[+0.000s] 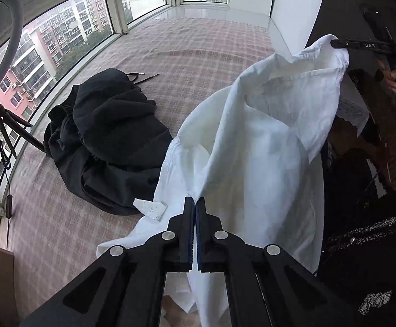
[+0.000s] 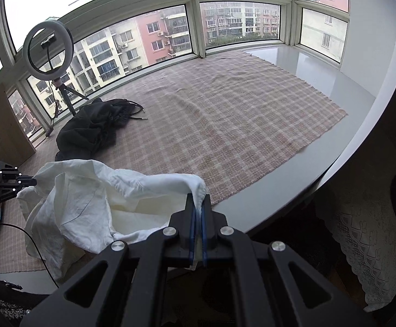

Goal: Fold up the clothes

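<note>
White shirt pinched between both grippers and lifted above the plaid blanket. Left gripper closed tight on a fold near the shirt's middle; right gripper clamped on another bunched edge. Lower cloth sagging onto the blanket. Farther back, crumpled black garment with drawstrings. Beyond, ring light on a tripod against the bay window.
</note>
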